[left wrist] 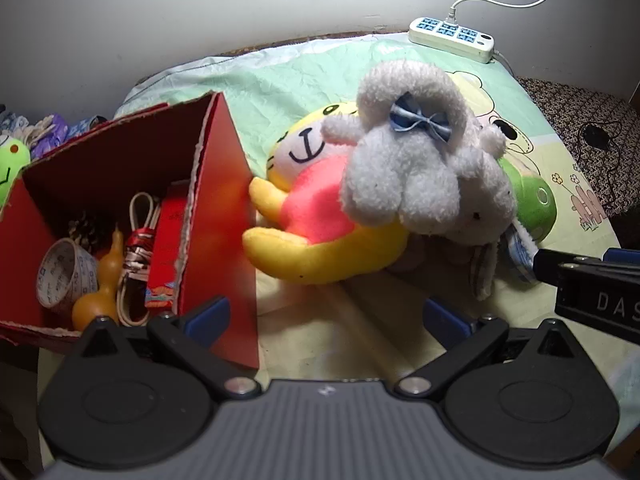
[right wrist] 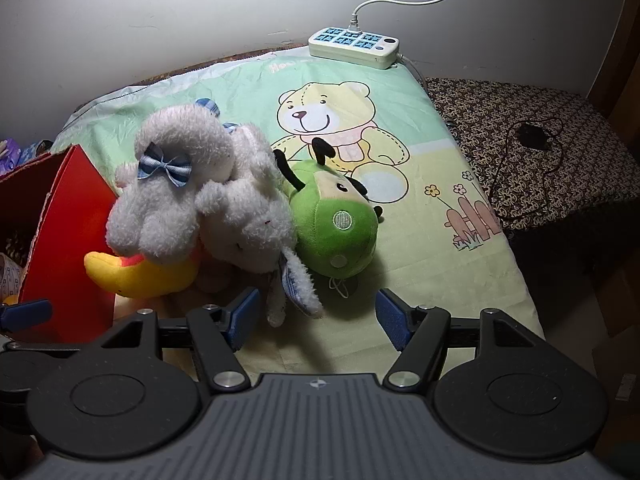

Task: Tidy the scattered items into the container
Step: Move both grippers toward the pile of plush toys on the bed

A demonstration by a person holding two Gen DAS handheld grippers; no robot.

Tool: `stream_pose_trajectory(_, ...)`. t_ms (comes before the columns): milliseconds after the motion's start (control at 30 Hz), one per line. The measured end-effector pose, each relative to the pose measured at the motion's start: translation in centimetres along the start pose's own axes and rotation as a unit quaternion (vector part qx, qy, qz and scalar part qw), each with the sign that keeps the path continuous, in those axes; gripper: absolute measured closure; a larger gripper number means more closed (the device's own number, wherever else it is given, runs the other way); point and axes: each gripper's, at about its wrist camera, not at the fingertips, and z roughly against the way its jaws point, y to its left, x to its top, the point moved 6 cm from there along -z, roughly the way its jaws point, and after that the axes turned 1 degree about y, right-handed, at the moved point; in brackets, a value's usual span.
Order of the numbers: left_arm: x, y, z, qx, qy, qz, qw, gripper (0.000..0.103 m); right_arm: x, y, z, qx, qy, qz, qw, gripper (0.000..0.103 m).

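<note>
Left wrist view: my left claw is spread wide and released, nothing between its blue pads, hanging over the bare cartoon-print bedsheet just beside the red cardboard box.
Box contents: a roll of printed tape, a small orange gourd, a bundled white cable, a pine cone and a flat red packet already lie inside, so I judge the tidying is partly done.
Soft toys: the fluffy grey plush rabbit with a blue bow lies on top of the yellow-and-pink plush tiger, which touches the box's outer wall; the pile sits just ahead of my left claw.
Right wrist view: my right claw is released too, empty, its pads aimed down at the sheet.
Nearest target: the rabbit's floppy ear dangles just beside my right claw's left pad; the round green plush bug lies straight ahead.
Why so: I reckon both claws hover apart to pick separate toys.
Background: a white power strip rests by the wall.
</note>
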Motion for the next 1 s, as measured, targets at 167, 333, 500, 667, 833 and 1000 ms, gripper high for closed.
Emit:
stream_pose_trajectory(167, -0.1, -0.4, -0.3, 0.003, 0.006, 0.005, 1.0, 0.0, -0.1, -0.6, -0.4, 0.002, 0.005, 0.002, 1.0, 0.033)
stream_pose_trajectory(333, 0.1, -0.6, -0.6, 0.012, 0.011, 0.015, 0.9998, 0.0, 0.1, -1.0, -0.9, 0.019, 0.015, 0.002, 1.0, 0.033)
stream_pose_trajectory(500, 0.1, -1.2, -0.7, 0.022, 0.013, 0.021, 0.9994, 0.0, 0.4, -1.2, -1.4, 0.034, 0.019, 0.016, 0.999, 0.033)
stream_pose_trajectory(667, 0.0, -1.6, -0.9, 0.034, 0.017, 0.03, 0.9988, 0.0, 0.6, -1.7, -1.8, 0.049, 0.023, 0.026, 0.998, 0.033)
stream_pose_trajectory(833, -0.4, -2.2, -1.0, 0.043, 0.022, 0.037, 0.9981, 0.0, 0.4, -2.4, -2.2, 0.064, 0.032, 0.027, 0.997, 0.033)
stream_pose_trajectory(1000, -0.8, -2.7, -0.9, 0.048, 0.03, 0.043, 0.9975, 0.0, 0.2, -3.1, -2.4, 0.074, 0.037, 0.024, 0.996, 0.033)
